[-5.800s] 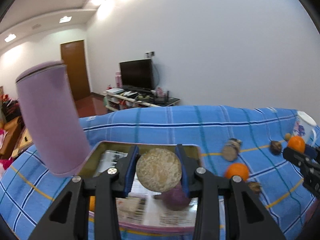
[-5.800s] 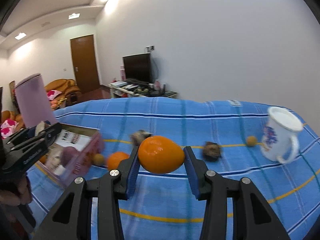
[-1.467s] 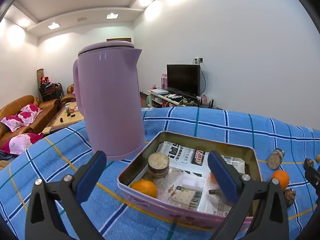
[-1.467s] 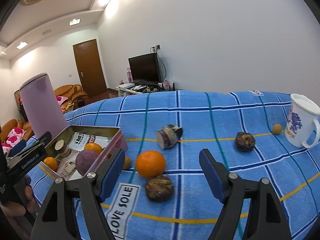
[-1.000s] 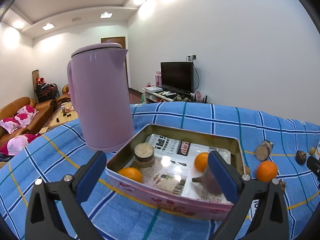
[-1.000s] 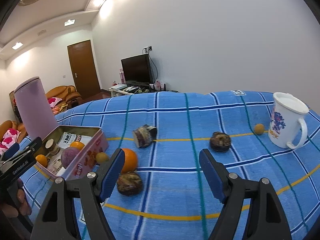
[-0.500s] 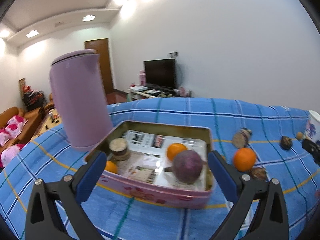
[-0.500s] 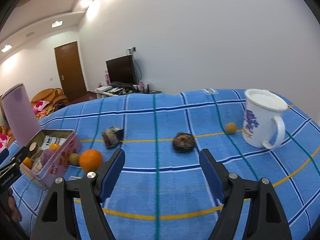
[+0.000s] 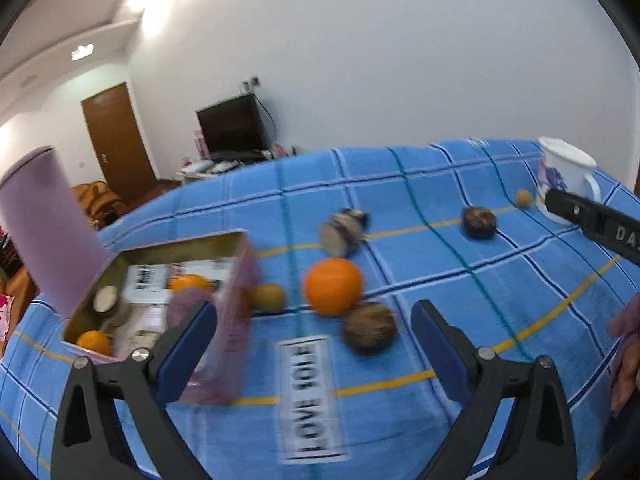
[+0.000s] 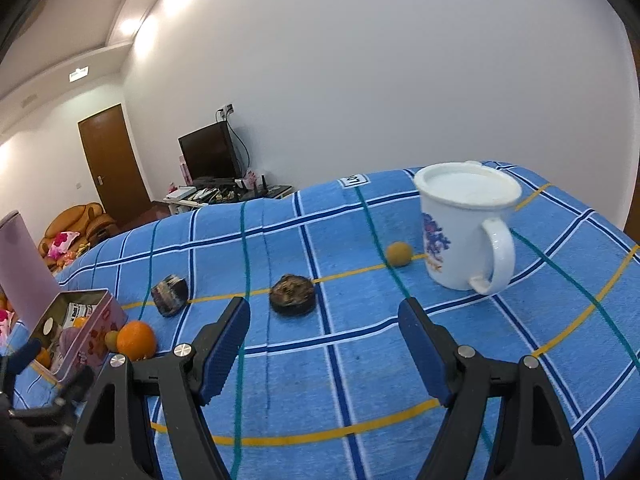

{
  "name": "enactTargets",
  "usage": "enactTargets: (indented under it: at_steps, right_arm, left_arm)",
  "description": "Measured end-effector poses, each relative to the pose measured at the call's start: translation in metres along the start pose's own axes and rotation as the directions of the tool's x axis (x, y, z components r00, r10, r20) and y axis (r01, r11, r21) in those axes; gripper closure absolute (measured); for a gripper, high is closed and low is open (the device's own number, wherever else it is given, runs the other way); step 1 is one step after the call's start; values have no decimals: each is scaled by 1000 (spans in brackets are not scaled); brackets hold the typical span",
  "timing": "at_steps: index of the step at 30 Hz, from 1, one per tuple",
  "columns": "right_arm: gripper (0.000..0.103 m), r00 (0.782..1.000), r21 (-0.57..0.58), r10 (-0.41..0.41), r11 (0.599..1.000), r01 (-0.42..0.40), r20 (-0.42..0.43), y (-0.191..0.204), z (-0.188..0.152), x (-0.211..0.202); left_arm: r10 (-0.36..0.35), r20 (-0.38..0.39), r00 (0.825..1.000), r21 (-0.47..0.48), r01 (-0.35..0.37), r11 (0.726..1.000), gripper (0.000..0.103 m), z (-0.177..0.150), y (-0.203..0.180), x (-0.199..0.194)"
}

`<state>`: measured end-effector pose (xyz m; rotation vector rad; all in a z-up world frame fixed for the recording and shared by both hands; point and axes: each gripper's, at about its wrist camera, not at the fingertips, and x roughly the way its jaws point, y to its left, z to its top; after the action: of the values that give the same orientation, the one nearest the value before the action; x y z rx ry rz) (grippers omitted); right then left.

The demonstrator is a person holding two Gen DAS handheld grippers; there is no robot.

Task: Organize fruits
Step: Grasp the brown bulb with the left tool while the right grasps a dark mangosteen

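Left hand-held gripper (image 9: 314, 330) wide, just narrowing, empty | right hand-held gripper (image 10: 324, 342) agape, empty | tin (image 9: 240, 276): two oranges (image 9: 188, 282)

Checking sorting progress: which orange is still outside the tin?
The big orange on the blue cloth, right of the tin; two smaller ones lie inside.

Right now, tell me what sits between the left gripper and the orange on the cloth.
Nothing visible does. The left gripper is open and empty, with the orange just ahead of it. A dark brown fruit lies close beside the orange.
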<state>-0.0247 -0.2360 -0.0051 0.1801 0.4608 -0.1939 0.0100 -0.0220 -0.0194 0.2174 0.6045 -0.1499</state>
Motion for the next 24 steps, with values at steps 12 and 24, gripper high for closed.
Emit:
enactTargets:
  at_steps: [12,24]
  right_arm:
    - [25,998,28,58,998,-58,0,-7,6,-5]
    - [25,997,36,74,997,-74,-12,-7,5,-4]
  left_arm:
    - [-20,-277,961,-115,-13,993,28,9,-22,59]
    - [-123,-264,957,-169,80,982,62,14,-25,63]
